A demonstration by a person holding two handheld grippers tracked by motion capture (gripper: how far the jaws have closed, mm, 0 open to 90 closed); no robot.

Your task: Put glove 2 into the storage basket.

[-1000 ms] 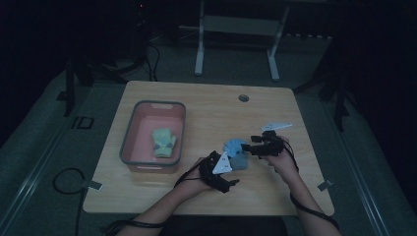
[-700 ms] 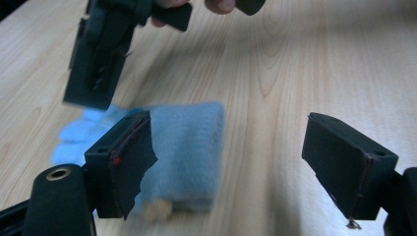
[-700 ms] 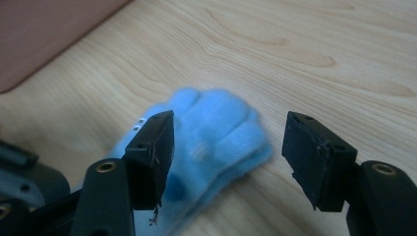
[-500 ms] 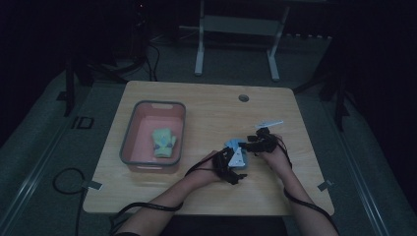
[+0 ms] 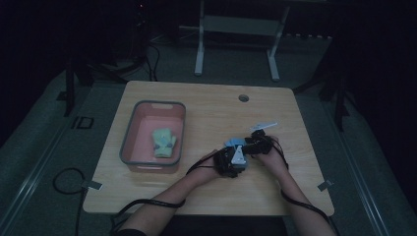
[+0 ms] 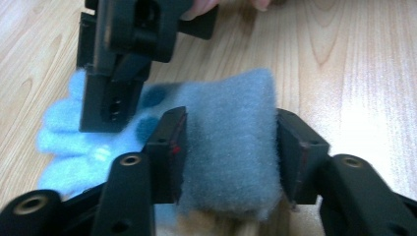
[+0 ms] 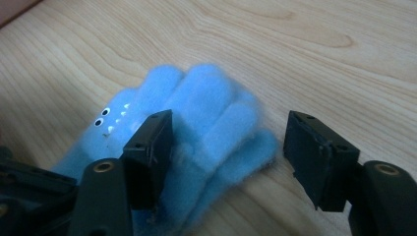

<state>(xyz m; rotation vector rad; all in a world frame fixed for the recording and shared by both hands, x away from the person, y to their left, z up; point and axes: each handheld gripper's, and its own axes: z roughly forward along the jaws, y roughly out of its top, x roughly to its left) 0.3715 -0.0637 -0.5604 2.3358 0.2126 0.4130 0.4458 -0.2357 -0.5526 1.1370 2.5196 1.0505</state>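
Dark all around, and the light wooden table [image 5: 206, 108] is the one bright patch, with a pink bin [image 5: 132, 142] on its left half already holding a green glove [image 5: 163, 142]. Down at the near centre both hands have met over the blue glove [image 5: 235, 143], which lies flat on the wood, well apart from the bin.

Compared with a second ago the right gripper [image 5: 253, 146] has drawn in toward the left one; back then it sat farther out to the right, and now the two tools are nearly touching. The left gripper [image 6: 228, 147] is clamped on the blue glove's grey-blue cuff, the fleece bulging between its jaws in the left gripper view, where the other tool's black body is also seen pressing down on the finger end. From the right gripper view, the right gripper [image 7: 228, 142] stands spread wide: one jaw rests on the glove's fingers [image 7: 216, 113], the other over bare wood just beside them, gripping nothing.

So the cuff is secured and the finger end is being lined up. Judging from the glove already in the bin, this one probably heads there next. The right jaws would need to close on the fingers before any lift, or the loose end may drag and slip.
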